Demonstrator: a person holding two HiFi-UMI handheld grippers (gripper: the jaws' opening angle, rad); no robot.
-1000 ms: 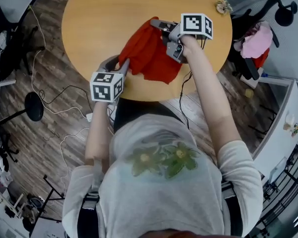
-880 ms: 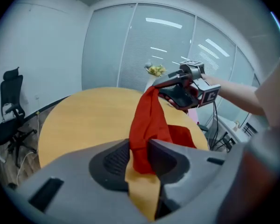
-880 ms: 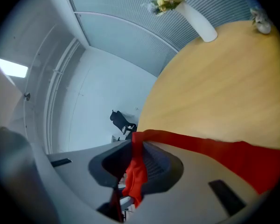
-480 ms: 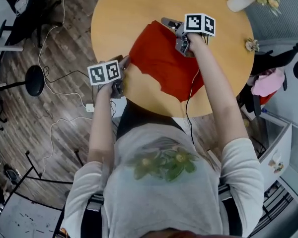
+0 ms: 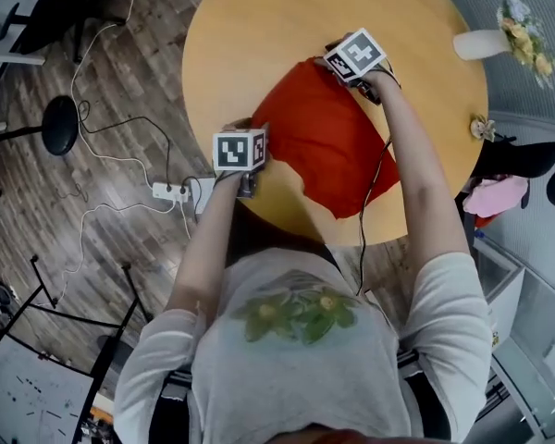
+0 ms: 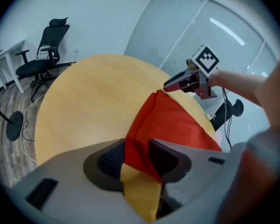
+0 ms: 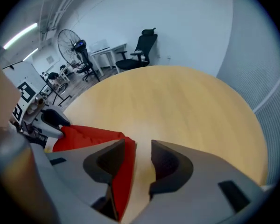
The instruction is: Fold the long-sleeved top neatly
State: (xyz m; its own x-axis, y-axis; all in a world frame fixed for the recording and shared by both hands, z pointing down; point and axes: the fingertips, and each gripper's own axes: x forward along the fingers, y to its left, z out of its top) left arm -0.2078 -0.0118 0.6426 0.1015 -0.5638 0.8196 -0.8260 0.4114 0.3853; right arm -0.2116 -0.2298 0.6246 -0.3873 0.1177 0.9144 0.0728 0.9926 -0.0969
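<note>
Red long-sleeved top [image 5: 328, 151] is down on the round wooden counter [image 5: 259, 26], on the near-right part. It lies roughly flat as a loose, folded-over slab, and I can't make out any sleeves. Its near end reaches close to the counter's near edge.

Left claw [image 6: 136, 157]: at the top's near-left edge, by the counter rim, angled down.
- Jaws are parted and have just been opening.
- A corner of the red cloth sits between the pads. It touches both toward their tips, with bare counter showing behind it.
- Reads as let go, not pinched.

Right claw [image 7: 139, 160]: at the top's far edge, pointing steeply down.
- Jaws have just opened and stand apart, so it's released.
- A fold of the cloth rests against one pad [image 7: 109, 160] only. The gap to the other pad shows bare wood.

Each claw shows up in the other's gripper view, across the red cloth.

Surroundings:
- White vase with flowers [image 5: 499, 40] sits at the counter's far-right rim, well apart from the top.
- A power strip [image 5: 171, 191] with trailing cables is on the wood floor left of the counter.
- A black round stand base [image 5: 60, 125] is further left.
- A black office chair [image 6: 44, 55] stands beyond the counter's far side.
- A pedestal fan [image 7: 70, 43] stands back by the wall in the right gripper view.
</note>
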